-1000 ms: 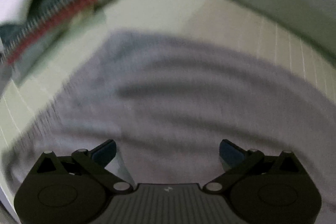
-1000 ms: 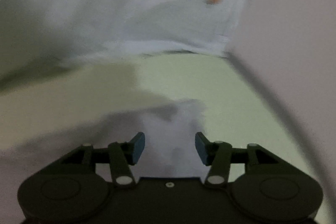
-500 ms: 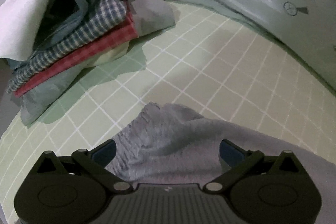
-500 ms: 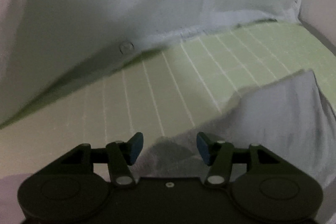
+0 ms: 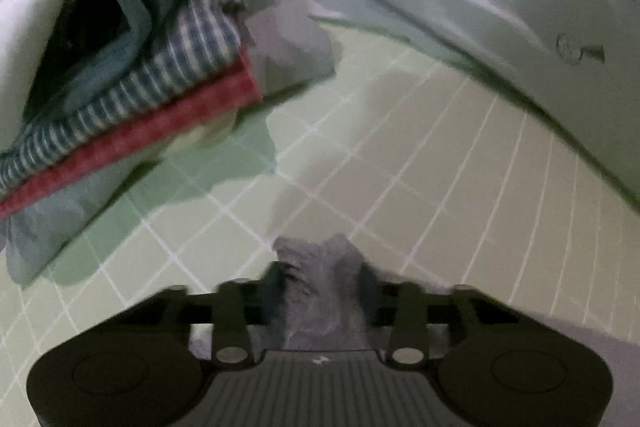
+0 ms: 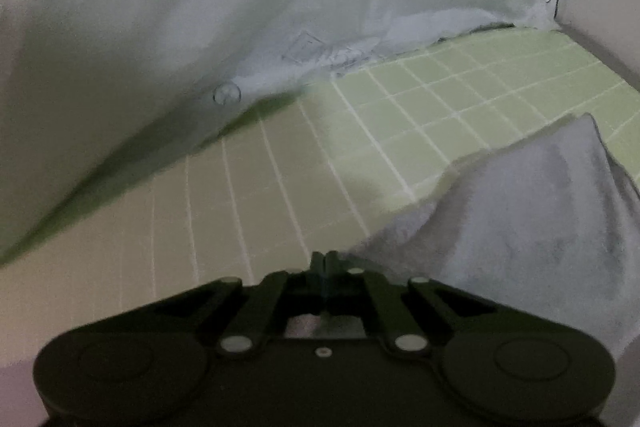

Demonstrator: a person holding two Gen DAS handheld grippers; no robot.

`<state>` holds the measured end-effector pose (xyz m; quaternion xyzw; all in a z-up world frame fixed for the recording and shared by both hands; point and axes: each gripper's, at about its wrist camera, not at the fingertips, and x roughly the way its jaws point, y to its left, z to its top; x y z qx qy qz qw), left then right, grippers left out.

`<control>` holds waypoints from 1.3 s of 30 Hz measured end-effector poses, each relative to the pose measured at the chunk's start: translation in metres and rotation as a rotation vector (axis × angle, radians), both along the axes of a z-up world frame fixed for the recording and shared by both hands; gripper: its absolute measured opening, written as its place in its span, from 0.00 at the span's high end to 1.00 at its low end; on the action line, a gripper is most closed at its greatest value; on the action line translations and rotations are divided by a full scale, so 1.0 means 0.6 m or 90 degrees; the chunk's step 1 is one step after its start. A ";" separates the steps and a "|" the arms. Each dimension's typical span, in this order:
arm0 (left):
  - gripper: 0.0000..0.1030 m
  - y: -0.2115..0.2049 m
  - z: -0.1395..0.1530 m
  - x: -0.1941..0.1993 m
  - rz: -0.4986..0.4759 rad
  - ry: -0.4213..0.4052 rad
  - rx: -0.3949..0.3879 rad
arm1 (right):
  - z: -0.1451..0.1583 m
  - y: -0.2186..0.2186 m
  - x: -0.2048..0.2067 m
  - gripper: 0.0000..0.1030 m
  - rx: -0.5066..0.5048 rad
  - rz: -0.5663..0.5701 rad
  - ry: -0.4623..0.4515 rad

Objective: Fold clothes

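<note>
1. Now both grippers pinch the grey garment (image 5: 316,291): the left gripper (image 5: 320,287) has its fingers narrowed onto a bunched edge, and the right gripper (image 6: 325,267) has its fingers pressed together on another thin edge.
2. The garment lies low over the green gridded mat (image 5: 440,155) on the desk, its far corner peaked (image 6: 560,187) in the right wrist view.
3. Judging by this, an edge is being carried for a fold; keep both holds level and taut so the cloth lands flat.
4. Steer clear of the stack of folded clothes (image 5: 132,99) and the pale shirt (image 6: 200,7) behind.
</note>
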<state>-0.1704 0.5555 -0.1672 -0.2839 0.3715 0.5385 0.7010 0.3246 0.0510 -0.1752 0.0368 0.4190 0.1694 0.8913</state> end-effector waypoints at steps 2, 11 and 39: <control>0.87 0.005 0.021 -0.012 0.009 -0.024 0.024 | 0.028 -0.011 0.009 1.00 0.035 -0.021 -0.038; 0.47 0.032 0.034 -0.025 0.076 -0.030 0.030 | 0.061 0.030 0.052 0.97 -0.004 0.044 -0.053; 0.17 0.000 -0.028 -0.035 0.078 0.065 0.003 | -0.031 -0.162 0.200 1.00 -0.128 -0.071 -0.068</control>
